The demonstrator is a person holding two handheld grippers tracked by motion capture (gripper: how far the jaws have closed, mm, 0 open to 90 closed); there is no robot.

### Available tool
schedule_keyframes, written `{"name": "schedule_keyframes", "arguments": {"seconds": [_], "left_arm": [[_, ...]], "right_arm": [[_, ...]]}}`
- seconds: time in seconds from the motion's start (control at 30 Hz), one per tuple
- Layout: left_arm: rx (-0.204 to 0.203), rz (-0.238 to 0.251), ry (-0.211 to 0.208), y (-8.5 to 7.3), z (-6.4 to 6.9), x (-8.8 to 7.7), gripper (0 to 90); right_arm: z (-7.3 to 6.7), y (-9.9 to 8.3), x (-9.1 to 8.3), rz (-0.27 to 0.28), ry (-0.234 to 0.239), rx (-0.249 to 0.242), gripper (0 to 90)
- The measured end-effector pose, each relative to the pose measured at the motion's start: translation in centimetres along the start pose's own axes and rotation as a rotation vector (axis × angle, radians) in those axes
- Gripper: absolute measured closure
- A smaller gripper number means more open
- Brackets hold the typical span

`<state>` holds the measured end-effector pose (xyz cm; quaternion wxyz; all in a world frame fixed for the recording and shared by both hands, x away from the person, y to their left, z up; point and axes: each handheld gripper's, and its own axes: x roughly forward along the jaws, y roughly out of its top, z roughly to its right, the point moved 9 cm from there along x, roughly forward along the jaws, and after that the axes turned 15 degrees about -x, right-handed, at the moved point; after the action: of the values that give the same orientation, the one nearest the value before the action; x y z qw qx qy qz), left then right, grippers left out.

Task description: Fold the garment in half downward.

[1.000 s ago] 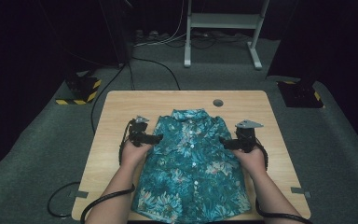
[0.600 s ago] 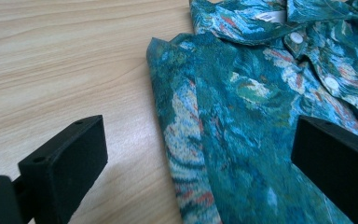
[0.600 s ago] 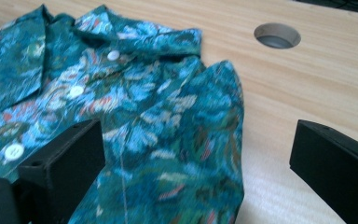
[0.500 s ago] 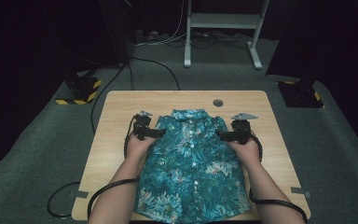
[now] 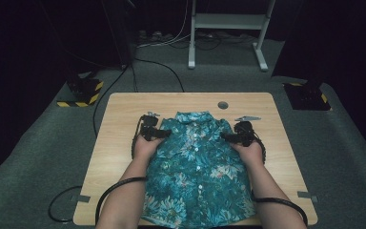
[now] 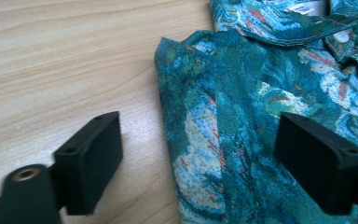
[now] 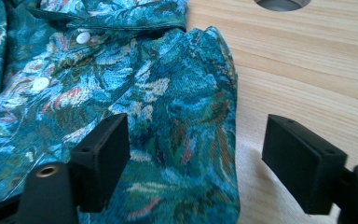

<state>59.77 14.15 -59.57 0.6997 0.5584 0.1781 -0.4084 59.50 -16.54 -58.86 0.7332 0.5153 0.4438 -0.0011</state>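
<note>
My left gripper (image 5: 164, 133) sits at the shirt's (image 5: 198, 171) left shoulder, about ten o'clock on the cloth, and its jaws stand wide apart. In the left gripper view one jaw is over the bare table (image 6: 65, 70) and the other over the print, so the folded shoulder edge (image 6: 168, 121) runs between them. The shirt lies flat and buttoned at the table's middle, collar (image 5: 193, 116) toward twelve, hem hanging off at six. My right gripper (image 5: 226, 137) mirrors this at two o'clock, jaws also spread, straddling the right shoulder edge (image 7: 230, 116) with nothing pinched.

I judge this to be the approach before a grasp, likely to fold or lift the shirt. Next, each gripper needs to drop until its outer jaw slips under the edge, then close on all layers evenly, both sides together so the cloth doesn't skew.
</note>
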Motion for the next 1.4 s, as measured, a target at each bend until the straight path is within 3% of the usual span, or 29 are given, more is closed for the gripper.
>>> {"name": "schedule_keyframes", "arguments": {"seconds": [0.2, 0.33, 0.53, 0.77, 0.87, 0.9, 1.0, 1.17, 1.4], "left_arm": [[0.036, 0.009, 0.031, 0.1, 0.0, 0.1, 28.6], [0.081, 0.030, 0.056, -0.2, 0.4, 0.1, 37.4], [0.103, 0.033, 0.057, -0.5, 1.1, 0.0, 55.9], [0.070, 0.027, 0.051, -0.7, 1.5, -0.2, 75.4], [0.040, 0.024, 0.040, -0.9, 1.8, -0.2, 83.9], [0.043, 0.022, 0.037, -1.0, 2.0, -0.2, 85.5], [0.049, 0.021, 0.023, -1.2, 2.4, -0.2, 87.3], [0.034, 0.041, 0.016, -0.9, 2.5, -0.7, 87.5], [-0.003, 0.120, -0.008, 0.8, 2.5, -2.6, 87.5]], "right_arm": [[-0.1, 0.0, 0.8, -0.020, 0.004, -0.015, 31.0], [0.1, 0.0, 0.9, -0.030, -0.009, -0.024, 35.7], [0.1, 0.2, 1.1, -0.059, -0.017, -0.041, 44.6], [-0.4, 0.1, 0.8, -0.066, -0.044, -0.084, 68.5], [-0.7, 0.1, 0.8, -0.066, -0.044, -0.092, 85.3], [-0.9, 0.1, 0.8, -0.069, -0.043, -0.104, 87.0], [-1.1, 0.2, 0.7, -0.076, -0.057, -0.118, 87.8], [-0.9, 0.9, 0.1, -0.033, -0.057, -0.093, 87.7], [-0.6, 2.5, -1.1, 0.017, -0.071, -0.084, 87.4]]}}
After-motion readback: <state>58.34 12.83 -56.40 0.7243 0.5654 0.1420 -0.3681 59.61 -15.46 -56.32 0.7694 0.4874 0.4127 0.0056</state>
